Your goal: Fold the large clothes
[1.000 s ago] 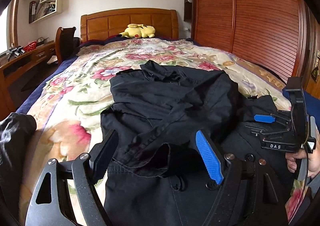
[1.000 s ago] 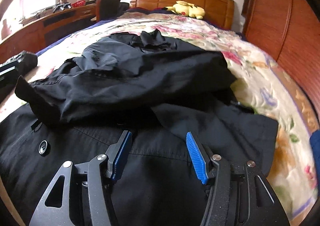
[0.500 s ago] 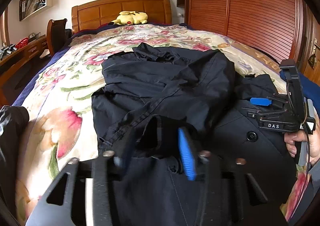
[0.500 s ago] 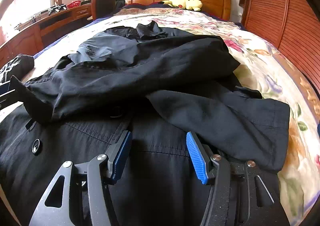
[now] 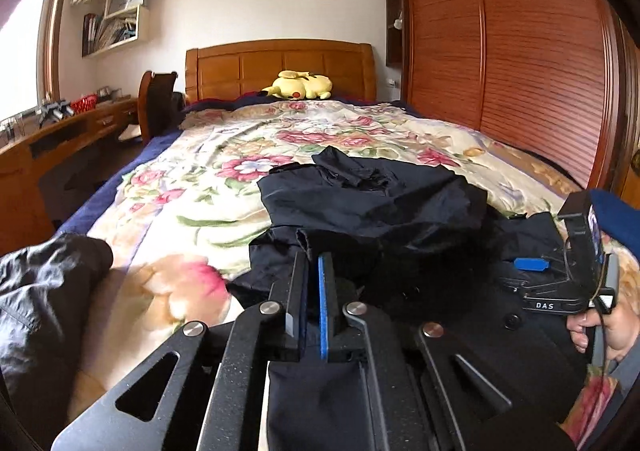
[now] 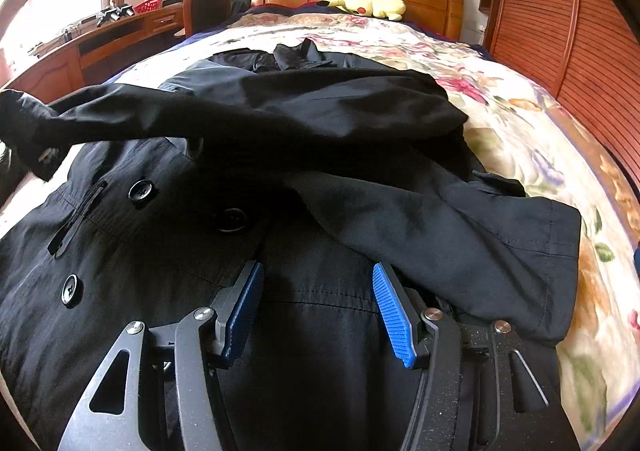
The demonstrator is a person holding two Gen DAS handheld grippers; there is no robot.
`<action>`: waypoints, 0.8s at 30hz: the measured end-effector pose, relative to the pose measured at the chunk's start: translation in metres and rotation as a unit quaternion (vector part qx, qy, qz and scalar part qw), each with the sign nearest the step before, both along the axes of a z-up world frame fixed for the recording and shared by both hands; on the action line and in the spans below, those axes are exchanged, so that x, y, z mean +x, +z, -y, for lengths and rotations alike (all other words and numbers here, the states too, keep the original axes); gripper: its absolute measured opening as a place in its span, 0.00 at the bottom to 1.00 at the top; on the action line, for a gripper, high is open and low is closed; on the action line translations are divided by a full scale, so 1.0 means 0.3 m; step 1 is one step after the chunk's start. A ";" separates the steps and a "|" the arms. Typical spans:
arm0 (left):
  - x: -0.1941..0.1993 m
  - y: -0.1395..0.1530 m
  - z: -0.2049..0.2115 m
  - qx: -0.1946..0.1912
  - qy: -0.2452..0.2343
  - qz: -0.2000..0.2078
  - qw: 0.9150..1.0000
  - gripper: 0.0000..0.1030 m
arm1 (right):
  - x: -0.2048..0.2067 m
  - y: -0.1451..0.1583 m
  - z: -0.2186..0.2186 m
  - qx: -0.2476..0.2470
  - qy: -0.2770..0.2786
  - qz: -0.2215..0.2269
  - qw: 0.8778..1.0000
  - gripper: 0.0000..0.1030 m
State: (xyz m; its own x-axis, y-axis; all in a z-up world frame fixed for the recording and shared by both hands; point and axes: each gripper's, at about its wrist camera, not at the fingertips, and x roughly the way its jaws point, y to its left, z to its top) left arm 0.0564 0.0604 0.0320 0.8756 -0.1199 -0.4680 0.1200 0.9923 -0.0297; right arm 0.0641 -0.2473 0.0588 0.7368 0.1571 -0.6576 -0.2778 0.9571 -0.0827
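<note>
A large black coat (image 6: 160, 251) with big buttons lies spread on the bed, one sleeve (image 6: 200, 119) drawn across it toward the left. My left gripper (image 5: 313, 263) is shut on that sleeve's cuff; black cloth bunches at its fingertips and is raised off the coat. In the right wrist view the cuff end (image 6: 24, 119) hangs lifted at the far left edge. My right gripper (image 6: 316, 291) hovers open just over the coat's front, with only flat cloth below its blue pads (image 6: 390, 311). The other sleeve (image 6: 500, 227) lies folded over on the right.
A floral bedspread (image 5: 192, 187) covers the bed, with a yellow plush toy (image 5: 300, 85) at the wooden headboard. A slatted wardrobe (image 5: 520, 51) runs along the right, a desk (image 5: 60, 131) and chair along the left. Another dark garment (image 5: 40, 291) lies at the near left.
The left gripper's jaws closed on the sleeve cuff and lifted it, stretching the sleeve out to the left. The right gripper stayed still and open.
</note>
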 end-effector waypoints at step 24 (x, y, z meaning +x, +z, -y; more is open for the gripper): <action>-0.046 -0.048 -0.026 0.001 -0.012 -0.021 1.000 0.79 | 0.003 -0.010 -0.006 -0.003 0.000 -0.005 1.000 0.57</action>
State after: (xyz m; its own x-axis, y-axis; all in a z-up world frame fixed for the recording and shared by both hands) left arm 0.0425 0.0682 0.0177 0.8523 -0.1400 -0.5040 0.1425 0.9892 -0.0337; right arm 0.0650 -0.2455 0.0557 0.7301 0.1527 -0.6661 -0.2790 0.9564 -0.0864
